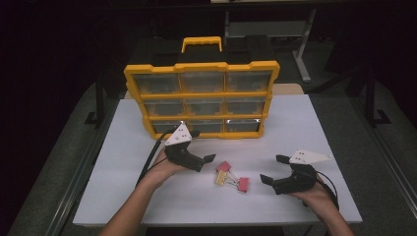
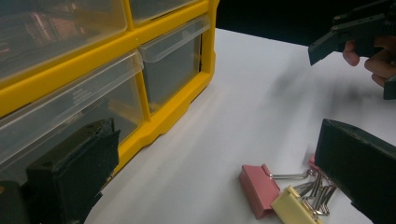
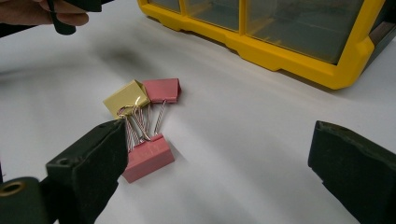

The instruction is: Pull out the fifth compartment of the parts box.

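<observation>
Your left gripper [image 1: 202, 146] hovers with jaws apart just in front of the yellow drawer organizer [image 1: 201, 98]. The binder clips [image 1: 231, 176], two pink and one yellow, lie bunched on the white table [image 1: 305, 123] between your grippers, touched by neither. Your right gripper [image 1: 272, 169] is spread wide too. The right gripper view shows the clips' wire handles tangled together; the high view blurs them. In the left gripper view, a jaw cuts off the far pink clip.
</observation>
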`<state>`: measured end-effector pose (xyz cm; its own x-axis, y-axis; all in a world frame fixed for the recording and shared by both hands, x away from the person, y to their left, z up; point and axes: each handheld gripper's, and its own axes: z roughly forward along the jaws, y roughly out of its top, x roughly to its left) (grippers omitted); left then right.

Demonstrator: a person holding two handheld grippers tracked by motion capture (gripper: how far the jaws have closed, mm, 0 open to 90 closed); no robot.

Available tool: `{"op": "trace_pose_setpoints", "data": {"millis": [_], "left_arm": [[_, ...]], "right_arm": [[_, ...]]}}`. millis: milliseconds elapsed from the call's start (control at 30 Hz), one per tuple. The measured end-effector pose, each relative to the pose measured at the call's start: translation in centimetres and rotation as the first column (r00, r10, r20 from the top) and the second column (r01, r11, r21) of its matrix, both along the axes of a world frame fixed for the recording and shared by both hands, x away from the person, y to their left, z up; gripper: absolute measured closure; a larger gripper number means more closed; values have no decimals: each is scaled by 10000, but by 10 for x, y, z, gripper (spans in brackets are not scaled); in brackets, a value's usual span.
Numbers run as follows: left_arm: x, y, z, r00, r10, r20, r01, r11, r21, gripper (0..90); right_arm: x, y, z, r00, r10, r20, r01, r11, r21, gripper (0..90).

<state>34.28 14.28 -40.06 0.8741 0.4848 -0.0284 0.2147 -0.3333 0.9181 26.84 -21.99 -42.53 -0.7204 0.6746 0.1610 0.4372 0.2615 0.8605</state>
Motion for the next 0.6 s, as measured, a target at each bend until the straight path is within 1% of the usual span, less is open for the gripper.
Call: {"op": "trace_pose_setpoints", "data": {"millis": [67,133,267,367,467,500,600], "left_arm": [[2,-2,0,10000,1,17,-1,10000,-44,0],[3,-3,0,10000,-18,76,18,10000,-11,0],[6,-7,2,10000,7,84,-6,9999,-119,0],[7,-10,1,9998,-25,179,28,9998,-213,0],[8,-11,-1,9997,-43,227,46,9999,-128,0],[8,-11,-2,9998,-18,181,21,9998,-176,0],[10,-12,-4,9996,-72,259,71,10000,23,0]], "right_arm": [[0,0,0,10000,-29,-18,29,10000,38,42],[1,0,-1,9999,-62,79,61,10000,55,41],[0,-1,-1,10000,-66,73,65,9999,85,41],[0,-1,0,9999,-94,111,93,9999,107,42],[0,-1,-2,9999,-64,78,63,9999,122,46],[0,-2,-2,10000,-63,50,62,9999,121,46],[-1,-2,-2,10000,-15,52,14,9998,182,47]]}}
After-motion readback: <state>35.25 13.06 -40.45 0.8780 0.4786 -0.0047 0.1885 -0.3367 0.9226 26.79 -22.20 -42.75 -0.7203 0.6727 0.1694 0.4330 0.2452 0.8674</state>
